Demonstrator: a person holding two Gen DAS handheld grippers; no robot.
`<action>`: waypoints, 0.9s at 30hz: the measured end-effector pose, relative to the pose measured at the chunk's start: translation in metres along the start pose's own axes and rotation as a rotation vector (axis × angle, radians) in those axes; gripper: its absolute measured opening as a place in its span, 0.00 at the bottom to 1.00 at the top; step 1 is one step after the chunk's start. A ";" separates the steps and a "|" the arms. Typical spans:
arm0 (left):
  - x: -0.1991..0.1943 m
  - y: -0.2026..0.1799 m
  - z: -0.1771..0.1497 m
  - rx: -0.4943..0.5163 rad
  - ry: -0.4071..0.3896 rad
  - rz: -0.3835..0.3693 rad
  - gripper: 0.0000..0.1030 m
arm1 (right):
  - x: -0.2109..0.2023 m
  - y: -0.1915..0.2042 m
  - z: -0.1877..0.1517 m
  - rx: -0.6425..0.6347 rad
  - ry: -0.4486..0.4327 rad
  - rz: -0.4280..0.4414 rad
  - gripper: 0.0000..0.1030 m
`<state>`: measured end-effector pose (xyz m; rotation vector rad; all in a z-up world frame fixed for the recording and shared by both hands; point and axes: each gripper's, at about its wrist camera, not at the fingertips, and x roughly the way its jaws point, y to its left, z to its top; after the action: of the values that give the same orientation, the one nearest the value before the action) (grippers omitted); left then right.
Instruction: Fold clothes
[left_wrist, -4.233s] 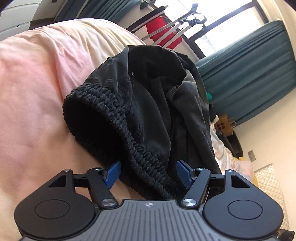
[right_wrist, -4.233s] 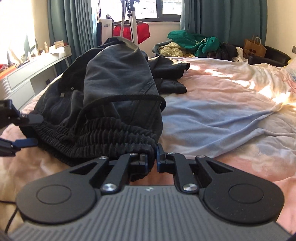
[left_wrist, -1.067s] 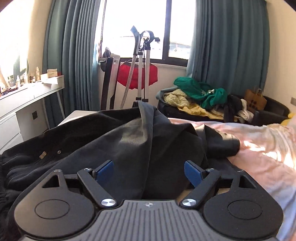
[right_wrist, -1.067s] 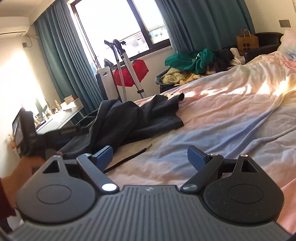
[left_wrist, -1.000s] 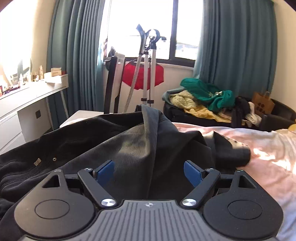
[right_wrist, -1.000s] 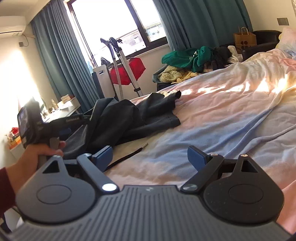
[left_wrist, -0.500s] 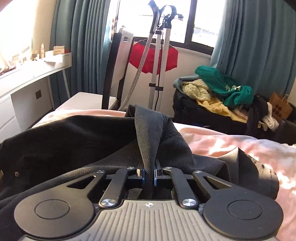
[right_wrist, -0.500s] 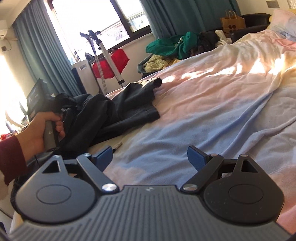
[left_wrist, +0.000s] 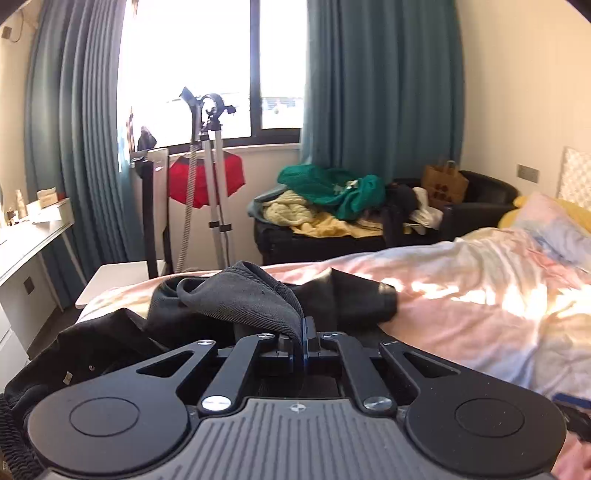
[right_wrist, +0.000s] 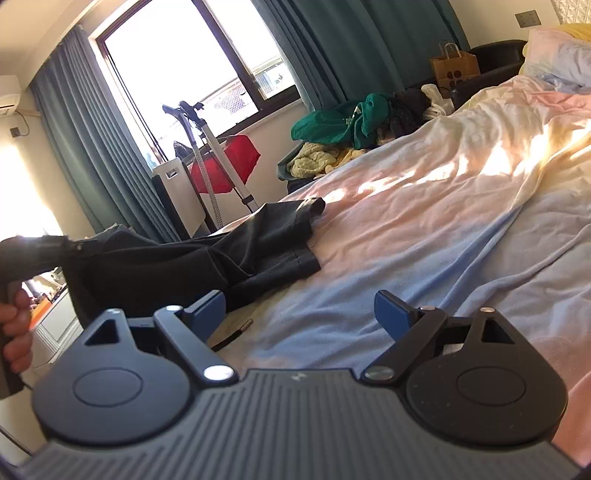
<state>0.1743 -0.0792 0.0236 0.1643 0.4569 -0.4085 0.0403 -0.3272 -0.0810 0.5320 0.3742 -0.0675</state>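
Observation:
Black trousers (left_wrist: 240, 295) lie across the near left part of the bed (left_wrist: 480, 295). My left gripper (left_wrist: 301, 341) is shut on a raised fold of their dark fabric, lifted above the bed. In the right wrist view the trousers (right_wrist: 207, 258) stretch from that held end at the left to their leg hems (right_wrist: 299, 229) lying on the sheet. A hand (right_wrist: 16, 328) at the left edge holds the left gripper's handle. My right gripper (right_wrist: 300, 312) hangs open above the blue part of the sheet with nothing between its fingers. A black drawstring tip (right_wrist: 232, 334) lies just beyond it.
The bed carries a rumpled pink, blue and yellow sheet (right_wrist: 461, 221) with pillows (left_wrist: 554, 225) at the right. Beyond its far edge stand a clothes steamer (left_wrist: 207, 184), a white chair (left_wrist: 147, 236), a heap of clothes (left_wrist: 332, 199) and a paper bag (left_wrist: 445, 181). A white desk (left_wrist: 26, 243) is at left.
My left gripper closed on a fold of the trousers and has lifted it, pulling the fabric taut. My right gripper, open throughout, has tilted and drifted toward the leg hems.

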 end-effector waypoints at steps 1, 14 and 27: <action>-0.016 -0.006 -0.013 0.017 0.006 -0.021 0.03 | -0.004 0.002 0.000 -0.005 -0.005 0.002 0.87; -0.063 -0.003 -0.170 -0.128 0.118 -0.077 0.05 | -0.033 0.035 -0.017 -0.077 0.024 0.040 0.87; -0.061 0.000 -0.167 -0.240 0.057 -0.106 0.08 | -0.016 0.038 -0.027 -0.012 0.096 0.107 0.63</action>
<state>0.0589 -0.0179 -0.0961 -0.0816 0.5688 -0.4499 0.0221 -0.2816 -0.0784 0.5440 0.4390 0.0638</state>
